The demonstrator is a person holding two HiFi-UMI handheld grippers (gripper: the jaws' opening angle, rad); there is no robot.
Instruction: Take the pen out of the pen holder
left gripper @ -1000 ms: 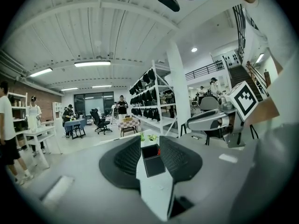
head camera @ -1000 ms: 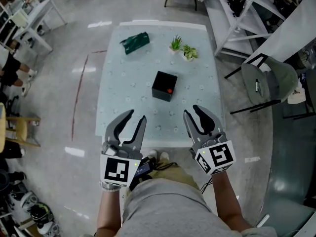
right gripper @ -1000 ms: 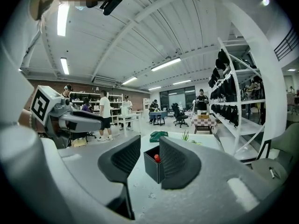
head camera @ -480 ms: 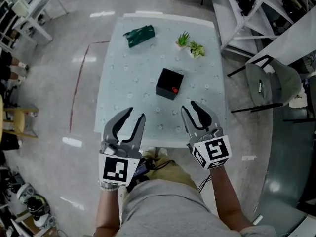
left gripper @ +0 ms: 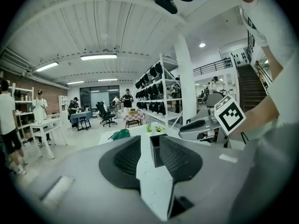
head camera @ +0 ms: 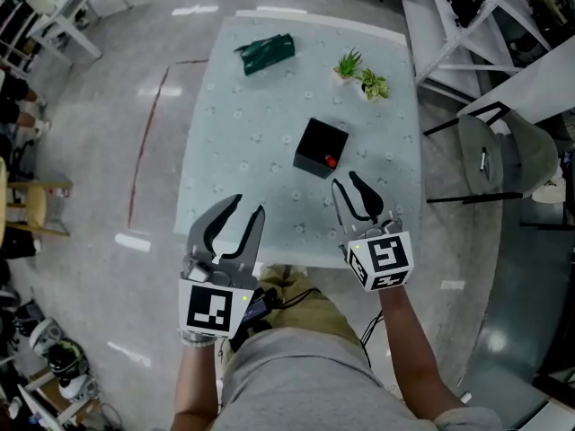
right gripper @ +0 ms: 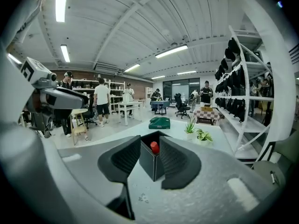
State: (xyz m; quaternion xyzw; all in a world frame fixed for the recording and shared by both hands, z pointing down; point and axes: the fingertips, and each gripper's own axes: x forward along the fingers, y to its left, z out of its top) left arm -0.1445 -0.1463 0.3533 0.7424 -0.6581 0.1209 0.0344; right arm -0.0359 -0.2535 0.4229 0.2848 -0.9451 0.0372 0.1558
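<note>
Right gripper [head camera: 346, 181] nearer one pen holder [head camera: 319, 144]

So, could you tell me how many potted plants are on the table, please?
2. One plant stands near the far right corner of the table; the second plant sits close beside it, nearer the right edge. None seems hidden.

Pale dotted surface [head camera: 234, 151], with a dark green pouch [head camera: 265, 54] lying near its far left corner and, well apart from that, one small potted plant [head camera: 348, 65] just beside a second plant [head camera: 373, 83] near the far right corner. To the right on the grey floor [head camera: 90, 106], a grey chair [head camera: 503, 155] and white shelving [head camera: 449, 16]; to the left, a thin red line [head camera: 145, 146] and a wooden stool [head camera: 36, 209]. Farther back in the hall, standing people [right gripper: 101, 99], office chairs [right gripper: 180, 105], and strip lights [right gripper: 172, 51] overhead.
</note>
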